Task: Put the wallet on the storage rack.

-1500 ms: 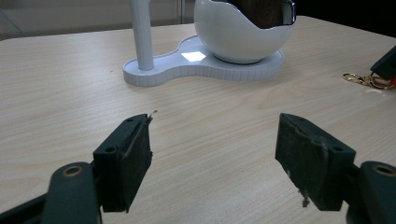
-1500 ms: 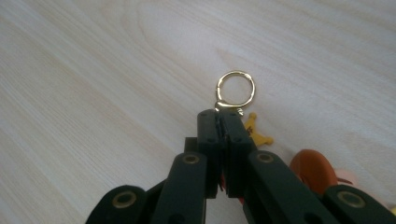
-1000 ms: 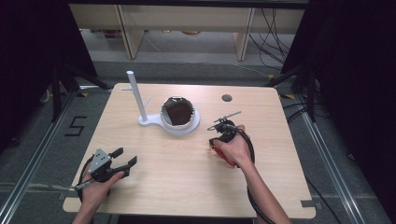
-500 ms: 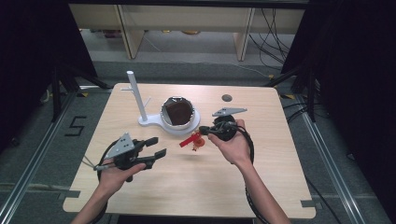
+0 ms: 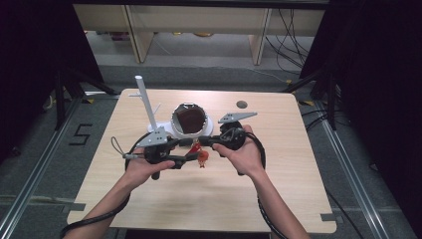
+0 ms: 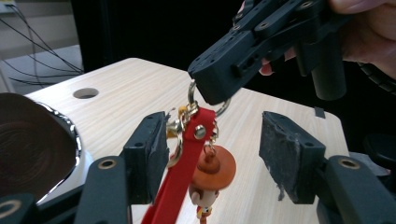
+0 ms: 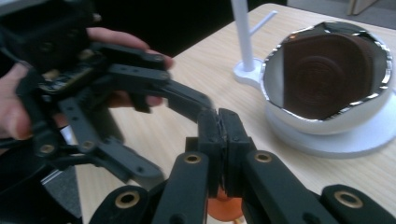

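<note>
Right gripper [image 6: 212, 93], shut on the keychain's [image 6: 187, 154] ring, dangles it lengthwise between the left gripper's [image 6: 212, 154] parted, untouching jaws.

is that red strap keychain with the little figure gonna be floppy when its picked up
Probably floppy: the red strap keychain with gold clasps and a small orange-hatted figure dangles loosely from the right gripper. It looks light, held by its ring alone. The figure likely swings, hanging between the left gripper jaws.

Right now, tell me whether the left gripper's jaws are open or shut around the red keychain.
Open. In the left gripper view the left gripper has its pads apart, the red keychain hanging between them from the shut right gripper.
</note>
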A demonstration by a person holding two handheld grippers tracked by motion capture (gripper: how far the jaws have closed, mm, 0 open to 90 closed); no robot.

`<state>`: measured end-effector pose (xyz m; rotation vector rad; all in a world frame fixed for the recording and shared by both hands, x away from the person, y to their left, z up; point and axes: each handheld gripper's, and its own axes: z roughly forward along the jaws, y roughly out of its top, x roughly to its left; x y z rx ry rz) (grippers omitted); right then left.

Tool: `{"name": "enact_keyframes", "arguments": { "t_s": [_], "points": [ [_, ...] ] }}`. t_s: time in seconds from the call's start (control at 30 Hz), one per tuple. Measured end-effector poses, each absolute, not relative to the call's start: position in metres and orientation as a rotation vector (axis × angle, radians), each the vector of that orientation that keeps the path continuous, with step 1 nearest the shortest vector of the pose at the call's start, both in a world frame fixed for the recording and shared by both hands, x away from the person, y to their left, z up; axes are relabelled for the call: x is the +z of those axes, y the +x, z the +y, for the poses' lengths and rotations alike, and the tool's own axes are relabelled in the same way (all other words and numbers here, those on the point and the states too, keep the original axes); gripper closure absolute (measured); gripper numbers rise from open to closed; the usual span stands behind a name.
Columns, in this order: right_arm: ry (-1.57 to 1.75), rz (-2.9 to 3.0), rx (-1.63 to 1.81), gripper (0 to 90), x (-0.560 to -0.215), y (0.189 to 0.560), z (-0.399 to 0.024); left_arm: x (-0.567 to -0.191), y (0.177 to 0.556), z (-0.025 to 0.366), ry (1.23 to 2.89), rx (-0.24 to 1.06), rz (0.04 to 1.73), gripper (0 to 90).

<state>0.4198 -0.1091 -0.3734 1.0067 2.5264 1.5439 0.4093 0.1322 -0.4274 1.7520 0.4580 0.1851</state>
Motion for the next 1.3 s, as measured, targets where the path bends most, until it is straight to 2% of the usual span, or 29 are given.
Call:
{"name": "enact_keyframes", "arguments": {
  "t_s": [0.17,0.33,0.4,0.43,0.6,0.93,1.03,1.17,1.3],
  "points": [
    [0.976,2.541,1.544,89.8,-0.371,0.419,-0.106,-0.433,0.414,0.13,1.736,0.163,0.47,41.9],
    [0.978,2.572,1.582,89.8,-0.373,0.419,-0.104,-0.434,0.415,0.128,1.724,0.149,0.46,47.4],
    [0.959,2.574,1.595,89.8,-0.373,0.42,-0.103,-0.434,0.415,0.128,1.731,0.15,0.455,53.9],
    [0.953,2.575,1.604,89.8,-0.373,0.421,-0.103,-0.436,0.414,0.128,1.749,0.164,0.447,61.1],
    [0.922,2.59,1.596,89.8,-0.373,0.423,-0.105,-0.438,0.412,0.127,1.757,0.154,0.428,70.8],
    [0.958,2.623,1.617,89.5,-0.376,0.423,-0.106,-0.433,0.409,0.127,1.803,0.152,0.452,75.0],
    [0.956,2.628,1.608,86.9,-0.375,0.423,-0.105,-0.433,0.408,0.126,1.806,0.156,0.452,75.6],
    [0.963,2.567,1.681,73.8,-0.376,0.426,-0.107,-0.431,0.408,0.127,1.831,0.191,0.506,77.2],
    [0.992,2.48,1.723,70.1,-0.373,0.426,-0.115,-0.431,0.409,0.133,1.82,0.199,0.553,78.0]
  ]
}}
